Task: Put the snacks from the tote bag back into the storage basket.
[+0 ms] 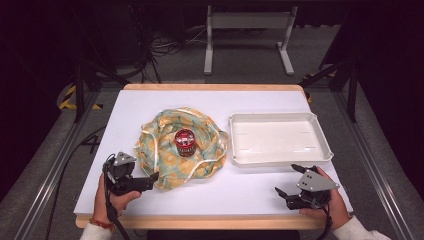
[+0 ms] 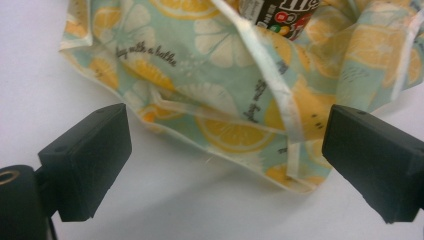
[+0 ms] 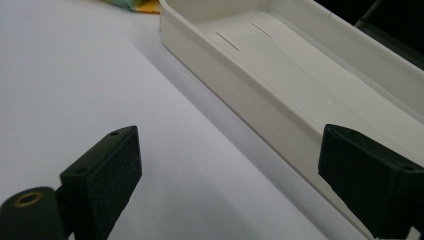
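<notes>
- the lemon-print cloth (image 1: 181, 149) lay crumpled on the white bench (image 1: 150, 105), left of centre, with a small red jar (image 1: 185, 142) standing upright in its middle.
- the left tongs (image 1: 150, 179) sat at the cloth's near-left edge, pointing right and a little forward; its jaws stood wide apart and held nothing.
- in the left gripper view the cloth's near hem (image 2: 225, 145) lay straight ahead, between the two open jaws, just beyond their tips; the coming move seemed to turn on this, a short push forward to bracket the hem before closing.
- the hem ran roughly across the jaw line, with a white-edged fold (image 2: 270, 75) crossing it diagonally.
- the right tongs (image 1: 290, 181) rested well apart from the cloth, near the bench's front right, also spread wide and empty; the left hand was clearly the nearer one.
- the white tray (image 1: 280, 155) stood empty just beyond the right tongs, its near wall (image 3: 240, 95) running diagonally in the right gripper view.
- the jar's top was cut off in the left gripper view, leaving part of a printed label (image 2: 280, 15); whether the cloth's near edge was one layer or several folded together was hard to make out.
</notes>
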